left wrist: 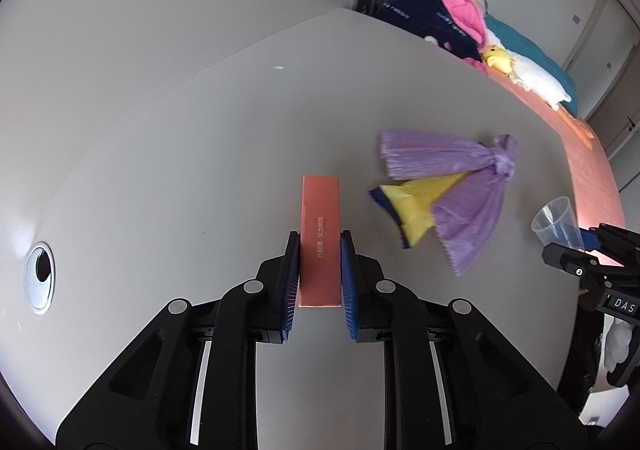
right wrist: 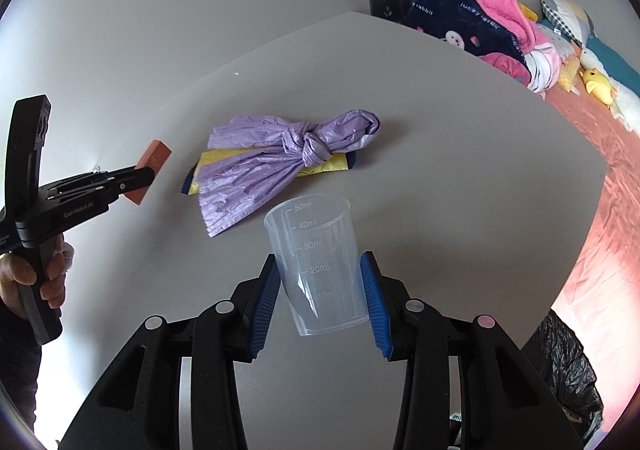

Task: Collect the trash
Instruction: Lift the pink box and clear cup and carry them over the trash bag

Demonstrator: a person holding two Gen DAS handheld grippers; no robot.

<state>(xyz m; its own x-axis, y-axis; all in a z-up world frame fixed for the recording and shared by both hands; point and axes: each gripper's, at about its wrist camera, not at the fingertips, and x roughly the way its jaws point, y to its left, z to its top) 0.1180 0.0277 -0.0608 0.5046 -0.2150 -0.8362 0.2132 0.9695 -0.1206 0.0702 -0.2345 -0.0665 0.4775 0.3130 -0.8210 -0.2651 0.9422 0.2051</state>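
Note:
My left gripper [left wrist: 319, 246] is shut on a long orange box [left wrist: 320, 226] and holds it above the grey table [left wrist: 200, 170]; the box also shows in the right wrist view [right wrist: 149, 174]. My right gripper [right wrist: 320, 270] is shut on a clear plastic measuring cup [right wrist: 316, 262], lifted off the table; the cup shows at the right edge of the left wrist view [left wrist: 557, 220]. A knotted purple plastic bag [right wrist: 280, 162] lies on the table over a yellow and blue wrapper [right wrist: 324, 166], both ahead of the grippers. In the left wrist view the bag [left wrist: 460, 186] and wrapper [left wrist: 416, 202] lie right of the box.
A round cable hole [left wrist: 39, 276] sits in the table at the left. A bed with a pink sheet [right wrist: 600, 210], a dark blanket [right wrist: 460, 26] and plush toys runs along the table's far right side. A black bin bag [right wrist: 568, 370] shows at the lower right.

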